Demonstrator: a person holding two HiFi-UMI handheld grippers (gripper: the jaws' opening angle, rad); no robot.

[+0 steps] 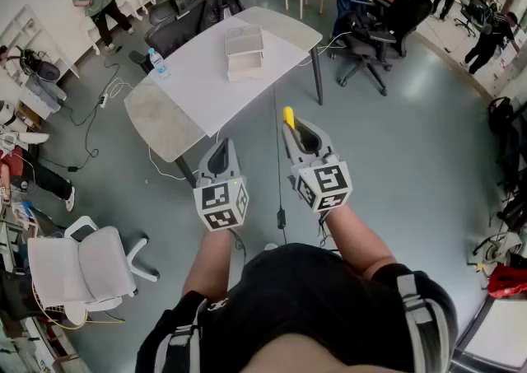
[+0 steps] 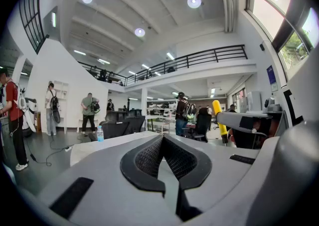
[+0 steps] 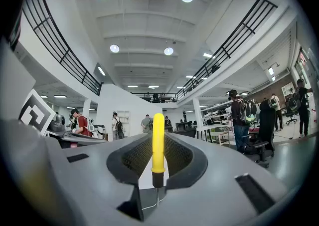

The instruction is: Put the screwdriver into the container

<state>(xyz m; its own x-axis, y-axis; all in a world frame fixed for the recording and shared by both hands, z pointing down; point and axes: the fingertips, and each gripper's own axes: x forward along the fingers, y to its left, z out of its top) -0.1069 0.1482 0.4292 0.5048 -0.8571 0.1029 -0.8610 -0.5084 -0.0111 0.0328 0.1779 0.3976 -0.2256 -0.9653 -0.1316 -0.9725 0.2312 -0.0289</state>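
Observation:
The screwdriver (image 1: 289, 117) has a yellow handle that sticks out past the tips of my right gripper (image 1: 291, 128), which is shut on it. In the right gripper view the handle (image 3: 158, 140) stands upright between the jaws, with its thin metal shaft below. My left gripper (image 1: 224, 144) is shut with nothing in it, level with the right one and just to its left. Both are held in the air over the floor, short of the table. The container (image 1: 244, 52), a pale open box, sits on the white table (image 1: 206, 91) ahead.
A water bottle (image 1: 158, 62) stands near the table's left edge. Black office chairs (image 1: 194, 2) stand behind the table and another (image 1: 387, 25) to its right. A white chair (image 1: 82, 268) is at my left. Cables (image 1: 278, 174) run over the floor. Several people stand around the room.

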